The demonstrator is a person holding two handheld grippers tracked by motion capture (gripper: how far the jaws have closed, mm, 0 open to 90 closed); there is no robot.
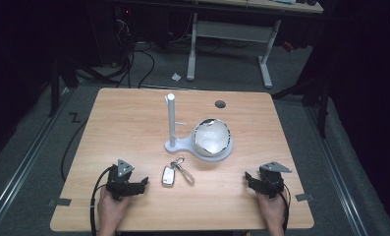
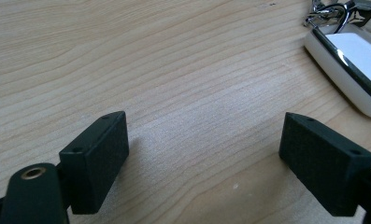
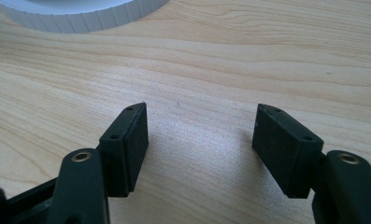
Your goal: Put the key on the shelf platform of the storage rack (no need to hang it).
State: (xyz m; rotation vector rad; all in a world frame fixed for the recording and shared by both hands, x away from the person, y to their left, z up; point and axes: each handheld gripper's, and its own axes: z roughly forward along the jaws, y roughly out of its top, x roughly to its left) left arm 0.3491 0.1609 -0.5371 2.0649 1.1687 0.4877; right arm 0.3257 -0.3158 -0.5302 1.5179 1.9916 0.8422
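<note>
Both grippers are sitting low at the near edge of the wooden table (image 1: 133, 113), one on each side, and nothing is being held. The left gripper (image 1: 142, 184) is resting in the person's left hand (image 1: 111, 209), its jaws standing wide apart with only bare wood between the pads (image 2: 99, 158). In the left gripper view the white key fob (image 2: 349, 65) is lying just beyond the far jaw, off to the upper right, not touching it. From above, that key fob (image 1: 168, 175) is lying flat near the table's middle front, just beside the left gripper's tips, with its metal ring and strap (image 1: 182, 167) trailing off toward the right. The right gripper (image 1: 248, 179) is mirroring it in the right hand (image 1: 272, 210), jaws also spread wide and gripping nothing, pads (image 3: 286, 149) hovering over plain wood. Ahead of it the ribbed rim of the white stand base (image 3: 80, 16) is showing at the top of the right gripper view, well apart from the jaws. The white stand (image 1: 171, 118) is rising upright at the table's centre, and a crumpled foil-lined bowl (image 1: 211, 136) is sitting on its round base.
</note>
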